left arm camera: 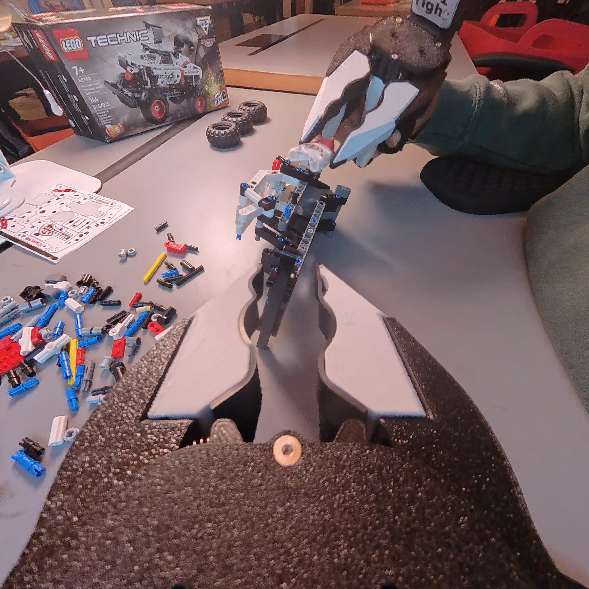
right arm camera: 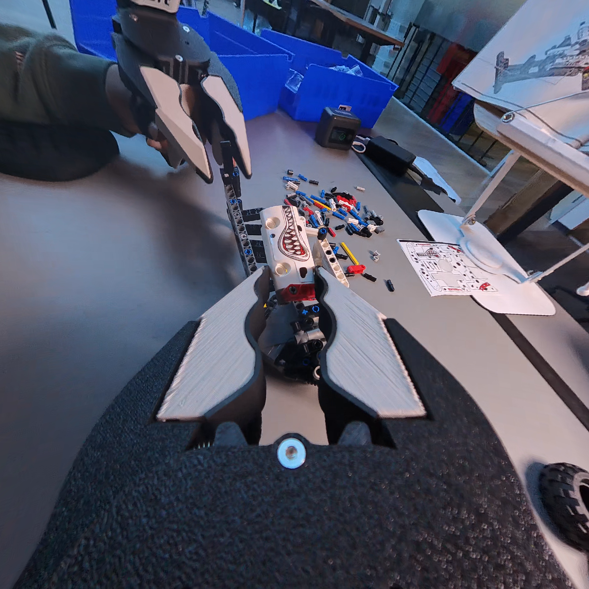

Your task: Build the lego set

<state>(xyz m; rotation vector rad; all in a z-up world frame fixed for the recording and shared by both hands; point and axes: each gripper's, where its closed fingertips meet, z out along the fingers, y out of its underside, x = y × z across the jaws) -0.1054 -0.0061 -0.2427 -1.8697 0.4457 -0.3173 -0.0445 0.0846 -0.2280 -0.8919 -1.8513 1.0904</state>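
Note:
The half-built lego truck frame (left arm camera: 296, 216), black and grey with white parts, is held tilted above the grey table (left arm camera: 414, 287). My left gripper (left arm camera: 287, 271) is shut on its black rear beam (left arm camera: 275, 309), which leans on the left finger. It also shows in the right wrist view (right arm camera: 228, 175). My right gripper (right arm camera: 290, 277) is shut on the red end of the white nose panel with a toothed-mouth sticker (right arm camera: 287, 248), at the frame's other end. It also shows from the left wrist view (left arm camera: 318, 153).
Loose small pieces (left arm camera: 63, 334) lie to the left, with a sticker sheet (left arm camera: 60, 220), the set's box (left arm camera: 127, 70) and three tyres (left arm camera: 237, 122) behind. A sleeved arm (left arm camera: 510, 121) rests at right. Blue bins (right arm camera: 334, 92), a black cube (right arm camera: 338, 127) and a booklet stand (right arm camera: 487, 255) show in the right wrist view.

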